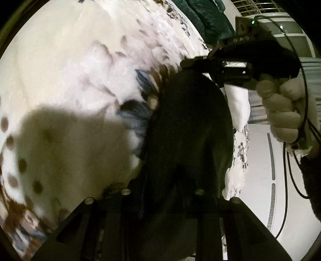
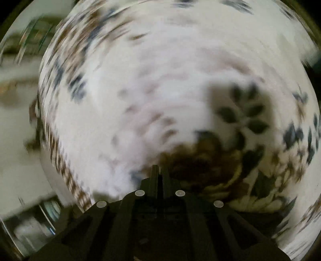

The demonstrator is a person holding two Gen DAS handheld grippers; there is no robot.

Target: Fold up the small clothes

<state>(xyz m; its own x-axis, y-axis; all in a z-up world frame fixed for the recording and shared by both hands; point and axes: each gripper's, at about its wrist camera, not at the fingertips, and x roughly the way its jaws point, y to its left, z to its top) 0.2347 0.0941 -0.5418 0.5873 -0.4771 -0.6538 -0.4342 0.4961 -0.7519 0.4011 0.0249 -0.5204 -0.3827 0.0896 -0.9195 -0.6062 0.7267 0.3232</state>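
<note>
A small black garment (image 1: 188,128) hangs stretched between both grippers above a white floral bedspread (image 1: 70,66). In the left wrist view its near end runs down into my left gripper (image 1: 160,192), which is shut on it. Its far end is at my right gripper (image 1: 192,64), held by a gloved hand (image 1: 282,110), which pinches the cloth. In the right wrist view my right gripper (image 2: 159,174) has its fingers pressed together over the blurred bedspread (image 2: 160,80); the garment does not show there.
A dark green quilt (image 1: 208,18) lies at the far end of the bed. The bed's edge (image 1: 240,152) runs down the right, with pale floor (image 1: 258,160) beyond. Cables (image 1: 291,170) hang from the right gripper's handle.
</note>
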